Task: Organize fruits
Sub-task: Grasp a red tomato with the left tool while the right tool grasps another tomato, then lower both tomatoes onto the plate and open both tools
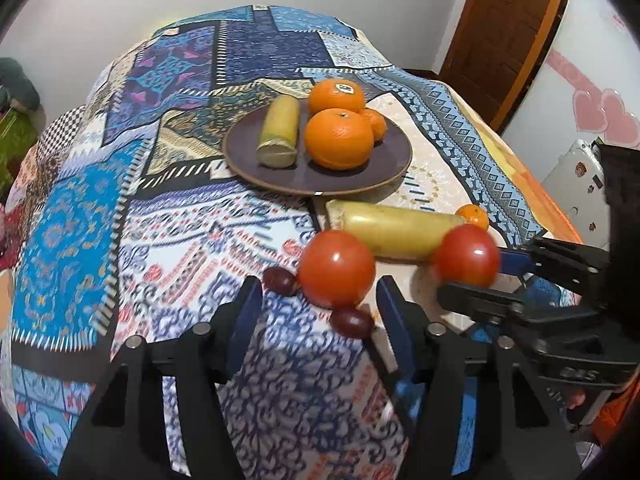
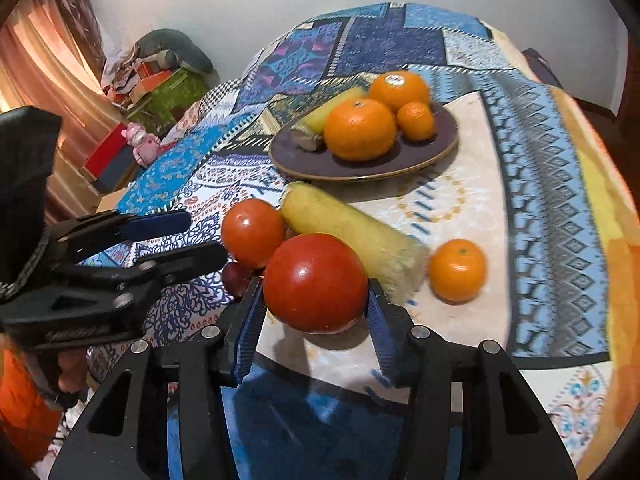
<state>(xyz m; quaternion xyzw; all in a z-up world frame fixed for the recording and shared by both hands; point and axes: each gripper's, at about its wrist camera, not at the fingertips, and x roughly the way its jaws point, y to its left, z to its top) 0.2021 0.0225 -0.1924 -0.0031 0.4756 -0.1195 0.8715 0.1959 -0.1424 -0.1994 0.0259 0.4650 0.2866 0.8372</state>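
My right gripper [image 2: 314, 286] is shut on a large red tomato [image 2: 316, 282], one blue pad on each side; in the left wrist view this tomato [image 1: 466, 254] shows at the right. My left gripper [image 1: 319, 296] is open, and a second tomato [image 1: 336, 268] lies just ahead of its tips, untouched. A dark grape [image 1: 352, 322] lies between the left fingers and another grape [image 1: 280, 280] beside the tomato. A long yellow fruit piece [image 2: 352, 236] and a small mandarin [image 2: 458, 270] lie on the cloth. The brown plate [image 1: 276, 176] holds two oranges [image 1: 338, 138], a small mandarin and a short yellow piece [image 1: 280, 132].
A patterned patchwork cloth [image 1: 192, 240] covers the table. A wooden door [image 1: 508, 20] and a white wall with pink hearts stand at the right. Piled bags and a red box [image 2: 108, 152] sit beyond the table's left edge, by curtains. An orange sleeve shows beside the left gripper.
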